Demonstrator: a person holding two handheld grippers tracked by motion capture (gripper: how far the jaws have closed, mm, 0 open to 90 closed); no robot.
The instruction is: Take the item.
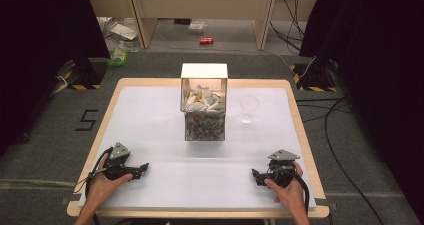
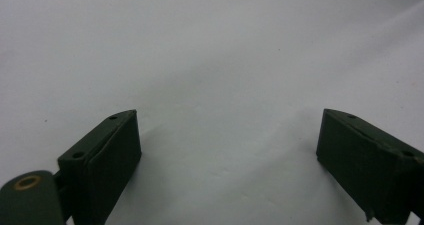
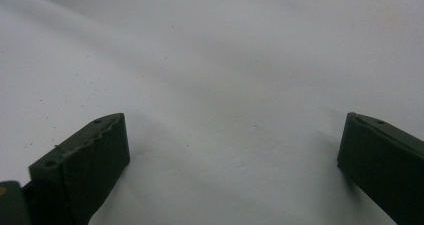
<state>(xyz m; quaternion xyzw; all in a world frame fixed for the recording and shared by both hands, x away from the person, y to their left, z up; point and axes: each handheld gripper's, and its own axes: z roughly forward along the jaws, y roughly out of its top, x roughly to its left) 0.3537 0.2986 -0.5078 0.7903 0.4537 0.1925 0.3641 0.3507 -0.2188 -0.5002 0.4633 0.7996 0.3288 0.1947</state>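
On the white table (image 1: 150, 115), the left gripper (image 1: 142, 168) and right gripper (image 1: 256, 175) rest near the front edge, jaws spread wide and empty, well apart from the box (image 1: 204, 110) and cup (image 1: 248, 108).

A wooden-edged table (image 1: 295, 100) carries a white mat (image 1: 150, 120). On the mat stand a clear box (image 1: 204, 116), apparently full of wrapped bits, and just beside it a clear cup (image 1: 248, 108). Both grippers rest at the near corners.

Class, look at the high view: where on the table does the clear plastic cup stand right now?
In the high view the clear cup stands toward the far right of the white table, just right of the transparent box of packets and apart from it.
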